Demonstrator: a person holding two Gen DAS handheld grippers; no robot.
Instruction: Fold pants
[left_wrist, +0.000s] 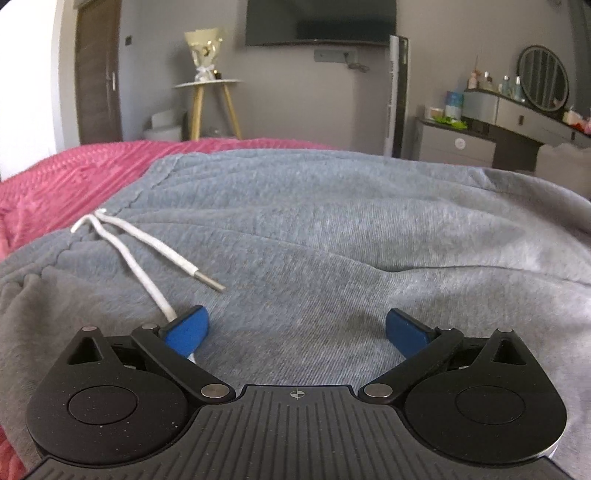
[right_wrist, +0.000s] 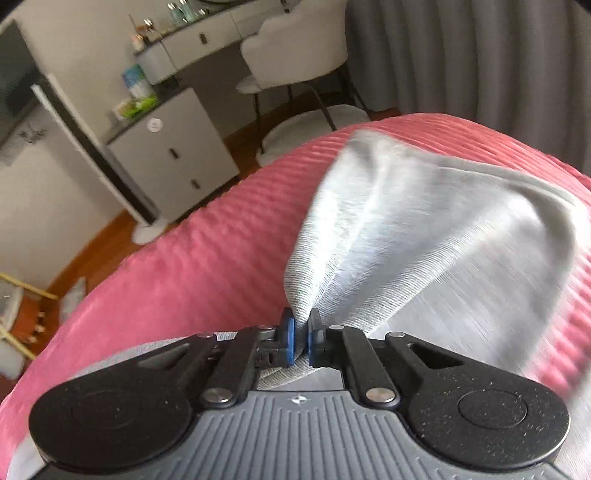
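Grey sweatpants (left_wrist: 314, 236) lie spread on a pink bedspread (left_wrist: 66, 173), waistband at the left with a white drawstring (left_wrist: 147, 254) lying loose on the cloth. My left gripper (left_wrist: 295, 325) is open, its blue pads (left_wrist: 188, 328) low over the pants; the drawstring runs under the left pad. In the right wrist view my right gripper (right_wrist: 301, 332) is shut on a bunched fold of the grey pants (right_wrist: 399, 236) and holds it lifted above the pink bedspread (right_wrist: 207, 251). The cloth fans out away from the pads and looks motion-blurred.
Beyond the bed stand a wooden stool with a bouquet (left_wrist: 207, 92), a wall television (left_wrist: 321, 22), a tower fan (left_wrist: 397, 96), a dresser with a round mirror (left_wrist: 517, 110), a white chair (right_wrist: 299, 55) and grey curtains (right_wrist: 480, 55).
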